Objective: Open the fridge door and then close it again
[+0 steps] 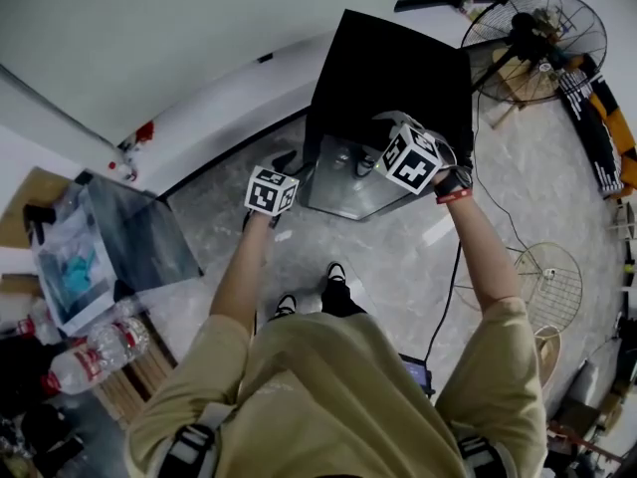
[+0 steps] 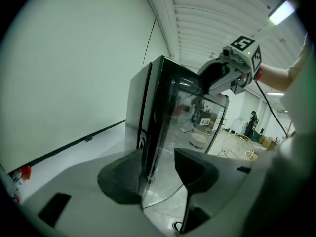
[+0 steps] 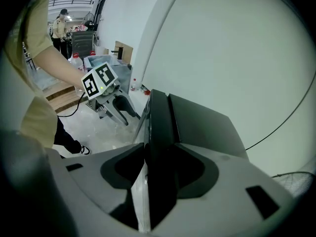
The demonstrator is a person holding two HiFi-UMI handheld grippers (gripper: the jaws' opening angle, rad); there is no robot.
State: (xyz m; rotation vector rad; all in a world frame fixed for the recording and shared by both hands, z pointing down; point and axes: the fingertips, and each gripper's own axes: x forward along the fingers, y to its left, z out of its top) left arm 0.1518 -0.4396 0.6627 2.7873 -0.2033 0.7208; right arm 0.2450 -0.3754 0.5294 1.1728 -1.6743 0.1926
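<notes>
Head view: a person stands over a small black fridge (image 1: 393,68) on the floor, its glass fridge door (image 1: 343,182) facing them.

Left gripper view: the left gripper (image 2: 158,154) has its jaws wide apart and holds nothing, just before the door's lower corner.

Right gripper view: the right gripper (image 3: 160,152) is clamped on the door's top edge, one jaw against each face.

The pale, marbled floor (image 1: 537,187) is carrying a small black fridge (image 1: 393,78), which is standing by the white wall. A standing fan (image 1: 534,30) is standing beside it, a wire fan guard (image 1: 549,285) is lying flat, a black cable (image 1: 445,297) is trailing across, and water bottles (image 1: 95,352) are lying near a wooden pallet (image 1: 139,371).
</notes>
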